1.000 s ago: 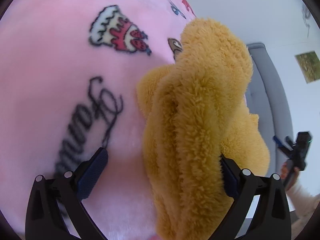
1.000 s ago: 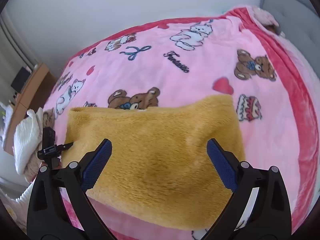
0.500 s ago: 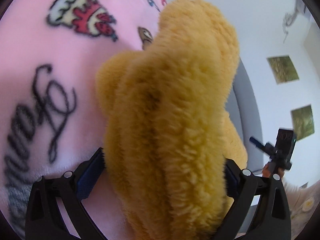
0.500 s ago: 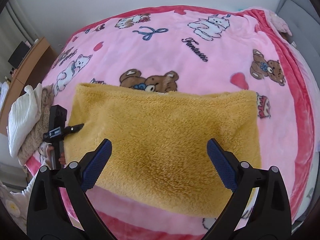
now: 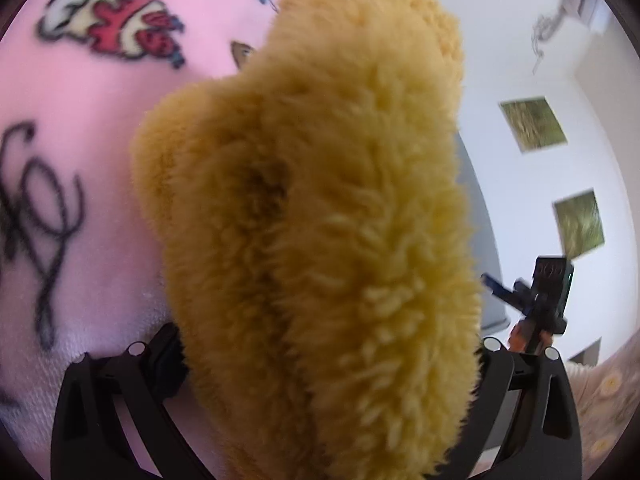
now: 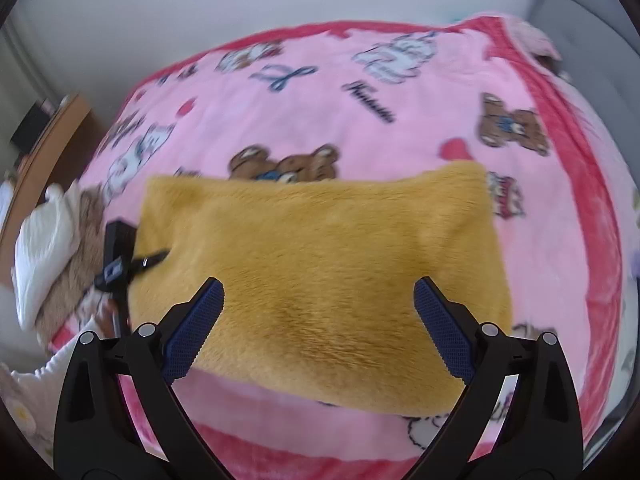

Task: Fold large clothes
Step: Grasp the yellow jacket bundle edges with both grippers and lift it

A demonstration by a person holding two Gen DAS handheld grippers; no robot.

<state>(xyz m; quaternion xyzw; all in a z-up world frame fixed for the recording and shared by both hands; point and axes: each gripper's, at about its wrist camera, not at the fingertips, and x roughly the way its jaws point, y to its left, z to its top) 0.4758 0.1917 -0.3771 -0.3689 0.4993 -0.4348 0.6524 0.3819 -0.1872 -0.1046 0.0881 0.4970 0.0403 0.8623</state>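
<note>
On the far left of the bed, in my right wrist view, a white folded garment [image 6: 44, 252] sits on a brown one by the edge, probably finished pieces set aside. Just right of that stack is my left claw [image 6: 154, 259], at the left edge of the yellow fleece garment [image 6: 320, 264]. Its own camera shows a thick bunch of that fleece [image 5: 320, 240] filling the gap between the jaws, so the left claw [image 5: 328, 364] is closed on the garment, pinching several layers together; I judge I hold the edge this way so that I can carry it across for the next fold.

The garment lies as a flat rectangle in the middle of the pink cartoon blanket [image 6: 400, 92], already folded at least once. My right claw [image 6: 318, 328] hangs above its near edge with jaws wide and nothing between them, seemingly free to steady the cloth.

Compared with a second ago, the fleece bunch fills far more of the left view and rises higher against the wall, so I have lifted it. In the right view the garment has shifted a little towards the far side and the frame is blurred by motion.
</note>
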